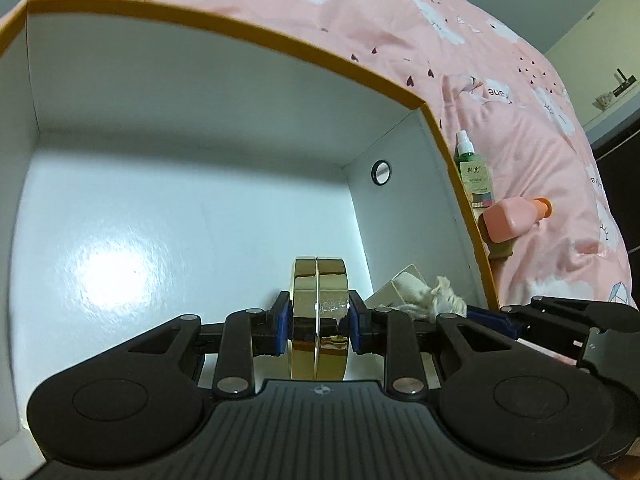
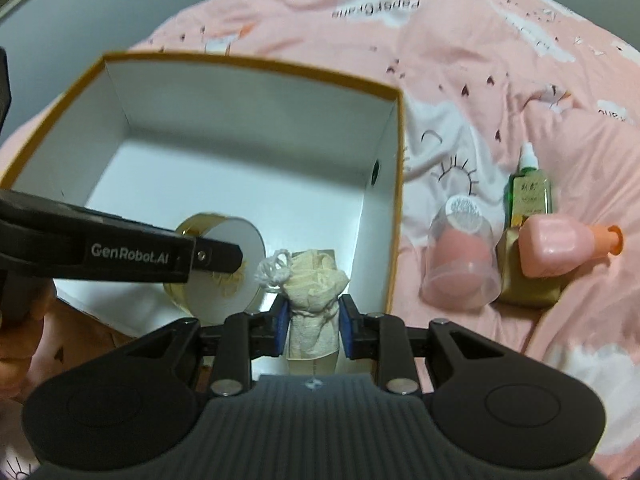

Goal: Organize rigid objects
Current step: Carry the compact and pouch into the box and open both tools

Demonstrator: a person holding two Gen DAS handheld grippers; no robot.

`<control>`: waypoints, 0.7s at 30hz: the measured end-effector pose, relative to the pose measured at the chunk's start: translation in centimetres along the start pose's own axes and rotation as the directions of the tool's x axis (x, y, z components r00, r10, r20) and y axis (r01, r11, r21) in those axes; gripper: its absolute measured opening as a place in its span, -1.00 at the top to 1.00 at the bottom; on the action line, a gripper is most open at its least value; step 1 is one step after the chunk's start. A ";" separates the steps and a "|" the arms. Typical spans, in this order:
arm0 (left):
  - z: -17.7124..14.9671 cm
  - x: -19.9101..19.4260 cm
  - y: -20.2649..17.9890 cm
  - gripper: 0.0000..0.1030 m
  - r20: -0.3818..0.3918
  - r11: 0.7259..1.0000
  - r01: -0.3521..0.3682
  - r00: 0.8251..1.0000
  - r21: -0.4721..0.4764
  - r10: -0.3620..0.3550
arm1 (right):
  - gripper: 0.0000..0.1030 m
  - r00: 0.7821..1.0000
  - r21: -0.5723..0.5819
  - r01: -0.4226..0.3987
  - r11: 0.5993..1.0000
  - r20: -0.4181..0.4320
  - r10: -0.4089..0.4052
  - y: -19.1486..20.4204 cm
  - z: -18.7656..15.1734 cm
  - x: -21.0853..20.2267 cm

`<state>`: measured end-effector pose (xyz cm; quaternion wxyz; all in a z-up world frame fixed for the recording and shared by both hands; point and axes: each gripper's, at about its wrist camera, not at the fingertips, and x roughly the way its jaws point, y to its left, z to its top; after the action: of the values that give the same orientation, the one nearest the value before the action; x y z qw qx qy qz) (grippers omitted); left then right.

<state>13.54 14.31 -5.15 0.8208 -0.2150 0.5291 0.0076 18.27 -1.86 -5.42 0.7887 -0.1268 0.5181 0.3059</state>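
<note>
A gold round tin (image 1: pixel 319 320) is sitting pinched on edge between the left gripper (image 1: pixel 319 322) jaws, inside the white-lined box (image 2: pixel 256 120). Beside it, the right gripper (image 2: pixel 313 326) is clamping a cream cloth-wrapped packet (image 2: pixel 314 292) at the box's near edge. Pink bottle (image 2: pixel 560 250), green spray bottle (image 2: pixel 530 196) and clear cup (image 2: pixel 460 260) are lying outside on the pink bedcover (image 2: pixel 500 60).

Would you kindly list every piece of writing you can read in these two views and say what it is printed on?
"PaperCrane": pink bedcover, upside down, repeated.
"GenRobot.AI": side of the left tool, in the right wrist view.
Green spray bottle: label too blurred to read.
Clear cup: round sticker unreadable.
</note>
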 end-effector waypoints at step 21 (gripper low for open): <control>-0.1 2.0 -2.7 0.38 -0.087 0.996 -0.071 0.993 0.056 0.076 | -0.07 0.970 0.138 0.060 0.989 0.226 -0.091 -3.6 -1.6 -6.0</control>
<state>14.98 11.41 -6.04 0.8011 -0.1736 0.5726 0.0143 17.67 -7.61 -1.14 0.8612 -0.0581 0.4364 0.2538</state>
